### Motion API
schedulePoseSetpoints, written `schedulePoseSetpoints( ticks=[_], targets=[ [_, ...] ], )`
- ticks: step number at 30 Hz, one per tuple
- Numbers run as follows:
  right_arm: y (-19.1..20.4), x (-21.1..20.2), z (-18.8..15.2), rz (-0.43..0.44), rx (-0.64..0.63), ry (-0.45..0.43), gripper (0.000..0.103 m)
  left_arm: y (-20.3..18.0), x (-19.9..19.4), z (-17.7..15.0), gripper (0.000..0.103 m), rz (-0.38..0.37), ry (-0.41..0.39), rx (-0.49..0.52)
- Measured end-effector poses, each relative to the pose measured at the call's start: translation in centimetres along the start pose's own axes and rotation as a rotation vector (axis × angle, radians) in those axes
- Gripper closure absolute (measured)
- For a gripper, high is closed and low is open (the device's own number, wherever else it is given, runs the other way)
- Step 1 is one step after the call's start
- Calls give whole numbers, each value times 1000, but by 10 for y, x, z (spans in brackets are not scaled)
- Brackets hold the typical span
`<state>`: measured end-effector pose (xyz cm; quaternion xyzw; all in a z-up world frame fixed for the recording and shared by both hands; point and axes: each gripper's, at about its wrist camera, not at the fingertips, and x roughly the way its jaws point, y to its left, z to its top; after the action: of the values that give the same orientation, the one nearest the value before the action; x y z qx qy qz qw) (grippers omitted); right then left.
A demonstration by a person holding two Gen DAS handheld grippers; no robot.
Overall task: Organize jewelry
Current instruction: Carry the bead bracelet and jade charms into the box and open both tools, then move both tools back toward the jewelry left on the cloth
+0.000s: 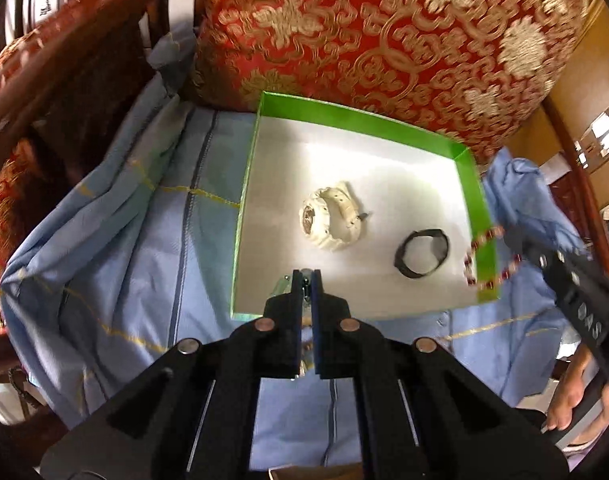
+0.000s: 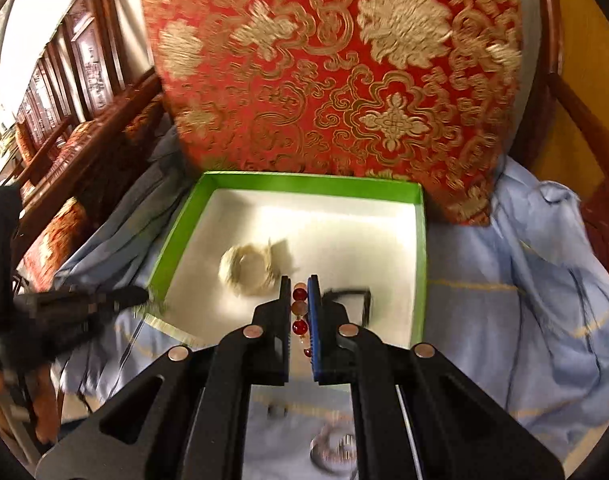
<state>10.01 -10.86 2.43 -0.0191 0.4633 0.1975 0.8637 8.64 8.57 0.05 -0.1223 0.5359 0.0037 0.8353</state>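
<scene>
Two watches [image 1: 332, 220] (white, black) in green box [image 1: 364, 120], bead bracelet [image 2: 299, 312] gripped.

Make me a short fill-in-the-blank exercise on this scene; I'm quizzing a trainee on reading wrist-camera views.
1. The cream-white chunky wristwatch lies inside the shallow box with ____ walls.
2. The right gripper is shut on a string of ____ and pale round beads.
3. The black band loop lies on the box's ____ floor.
4. The box rests on a light ____ cloth.

Missing words: green; red; white; blue
</scene>
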Motion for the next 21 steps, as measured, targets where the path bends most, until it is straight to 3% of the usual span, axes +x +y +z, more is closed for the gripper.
schedulePoseSetpoints(
  ticks=[3,5,8,9,10,13,16,19,21],
  targets=[
    [-7,35,11,-18,23,10,95,1,21,5,99,77,-10,17],
    [-13,55,13,-14,35,28,91,5,34,5,98,90,7,13],
    [-23,61,10,-14,84,60,60,10,41,4,88,93,7,8],
    [-26,56,9,0,105,65,59,12,40,3,75,91,6,3],
    [-28,48,7,14,112,65,59,14,37,2,71,82,1,-2],
    [-24,12,-9,52,65,74,59,19,15,-7,71,19,-13,-4],
    [-17,-16,-38,78,-18,115,59,14,-7,-35,70,-40,25,50],
    [-20,-18,-74,49,-50,162,59,6,-6,-55,70,-51,64,108],
    [-31,-5,-95,10,-27,227,67,2,9,-60,70,-10,108,118]
  ],
)
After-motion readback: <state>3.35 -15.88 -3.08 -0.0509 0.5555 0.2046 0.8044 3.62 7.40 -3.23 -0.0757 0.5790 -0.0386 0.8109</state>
